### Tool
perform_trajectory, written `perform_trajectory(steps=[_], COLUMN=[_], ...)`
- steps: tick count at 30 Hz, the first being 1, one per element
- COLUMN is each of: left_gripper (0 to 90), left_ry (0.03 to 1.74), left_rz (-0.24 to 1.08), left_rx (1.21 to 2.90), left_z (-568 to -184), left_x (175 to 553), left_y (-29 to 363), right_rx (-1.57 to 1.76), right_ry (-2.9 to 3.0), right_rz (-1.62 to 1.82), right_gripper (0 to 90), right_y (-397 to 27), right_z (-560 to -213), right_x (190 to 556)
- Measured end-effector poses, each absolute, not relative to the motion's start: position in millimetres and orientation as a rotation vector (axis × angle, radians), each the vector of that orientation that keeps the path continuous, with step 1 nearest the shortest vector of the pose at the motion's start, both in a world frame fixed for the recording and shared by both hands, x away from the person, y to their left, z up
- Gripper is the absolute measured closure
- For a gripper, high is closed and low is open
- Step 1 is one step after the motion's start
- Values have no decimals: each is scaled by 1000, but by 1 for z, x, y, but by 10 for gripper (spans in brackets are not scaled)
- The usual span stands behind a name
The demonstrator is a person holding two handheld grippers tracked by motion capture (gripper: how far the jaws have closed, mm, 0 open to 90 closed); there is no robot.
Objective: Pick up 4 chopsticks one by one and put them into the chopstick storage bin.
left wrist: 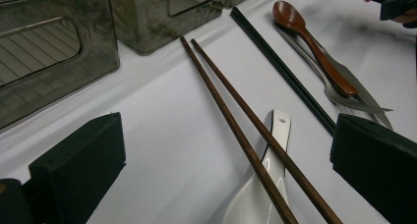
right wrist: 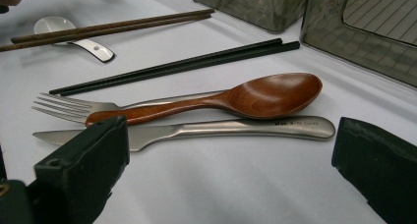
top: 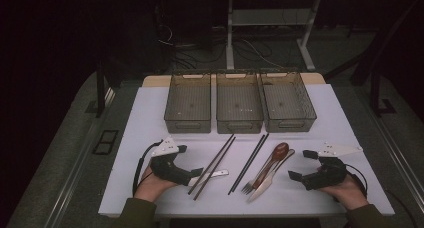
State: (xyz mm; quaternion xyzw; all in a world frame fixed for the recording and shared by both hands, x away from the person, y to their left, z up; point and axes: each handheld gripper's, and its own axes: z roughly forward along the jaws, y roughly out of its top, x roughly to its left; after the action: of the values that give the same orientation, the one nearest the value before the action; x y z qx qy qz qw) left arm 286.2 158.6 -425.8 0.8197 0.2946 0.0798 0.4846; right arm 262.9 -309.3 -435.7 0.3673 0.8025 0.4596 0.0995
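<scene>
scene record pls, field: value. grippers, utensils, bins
left gripper: open, holds nothing, by the white ceramic spoon
right gripper: open, holds nothing, right of the cutlery
brown chopsticks: pair, lying across the white ceramic spoon
black chopsticks: pair, side by side on the table
wooden spoon: resting on the fork
knife: beside the fork
bins: three in a row, behind the utensils

three bins [top: 239, 107] far | cutlery [top: 265, 170] between open hand-held grippers [top: 186, 164]
</scene>
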Motion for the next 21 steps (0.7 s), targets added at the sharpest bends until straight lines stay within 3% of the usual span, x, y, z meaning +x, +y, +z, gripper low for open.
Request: perform_trajectory(steps=[21], left_gripper=[17], left_ry=[710], left_rz=[169], left_rx=[1979], left_z=[-423], left_x=[290], left_y=[143], right_rx=[1089], right_ry=[2369], right_rz=[1386], right_gripper=[8], right_y=[-310], right_z=[-435], right_x=[264])
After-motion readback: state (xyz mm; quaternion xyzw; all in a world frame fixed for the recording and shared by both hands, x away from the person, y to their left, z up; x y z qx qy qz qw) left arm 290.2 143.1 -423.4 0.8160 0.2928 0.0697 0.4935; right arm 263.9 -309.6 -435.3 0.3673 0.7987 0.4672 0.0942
